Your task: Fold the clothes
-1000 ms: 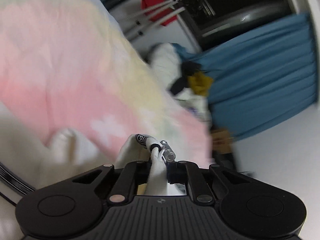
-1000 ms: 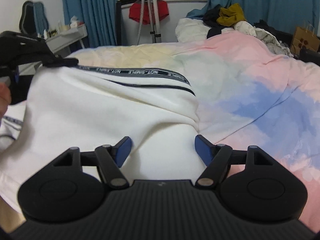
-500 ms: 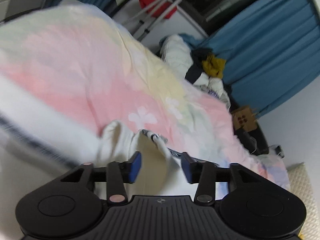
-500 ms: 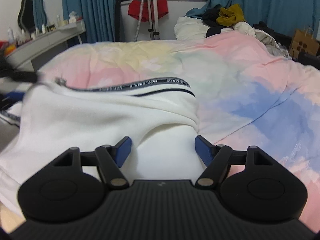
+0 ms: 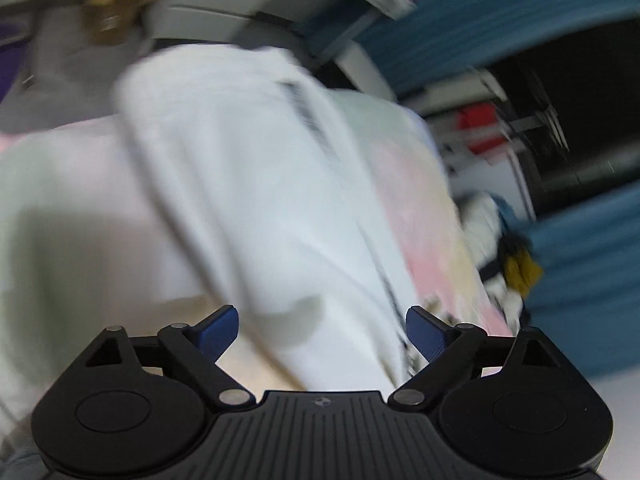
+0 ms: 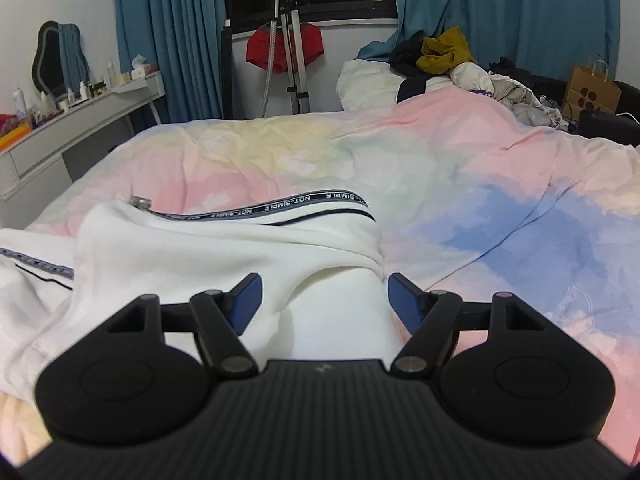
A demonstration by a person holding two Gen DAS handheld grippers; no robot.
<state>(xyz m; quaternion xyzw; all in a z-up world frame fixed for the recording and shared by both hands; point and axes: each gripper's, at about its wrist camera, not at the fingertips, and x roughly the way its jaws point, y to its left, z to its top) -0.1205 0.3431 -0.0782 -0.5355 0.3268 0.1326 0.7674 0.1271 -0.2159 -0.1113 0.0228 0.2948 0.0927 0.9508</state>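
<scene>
A white zip jacket [image 6: 224, 256] with a lettered dark zipper band lies folded over on the pastel bedspread [image 6: 460, 184]. Its metal zipper pull [image 6: 140, 201] rests at the fold's left end. My right gripper [image 6: 323, 296] is open and empty, jaws wide, just above the jacket's near right part. In the blurred left wrist view the same white jacket [image 5: 256, 200] fills the middle. My left gripper [image 5: 322, 334] is open and empty, close above the fabric.
A pile of clothes [image 6: 444, 60] lies at the bed's far end. A white dresser [image 6: 80, 116] with bottles stands left of the bed. A garment steamer stand [image 6: 294, 52] and blue curtains [image 6: 172, 40] are behind. A paper bag [image 6: 592, 92] sits far right.
My left gripper let go of the jacket's zipper end, opened wide and swung away fast. The jacket flap dropped flat onto the bed. My right gripper stayed open and still.
</scene>
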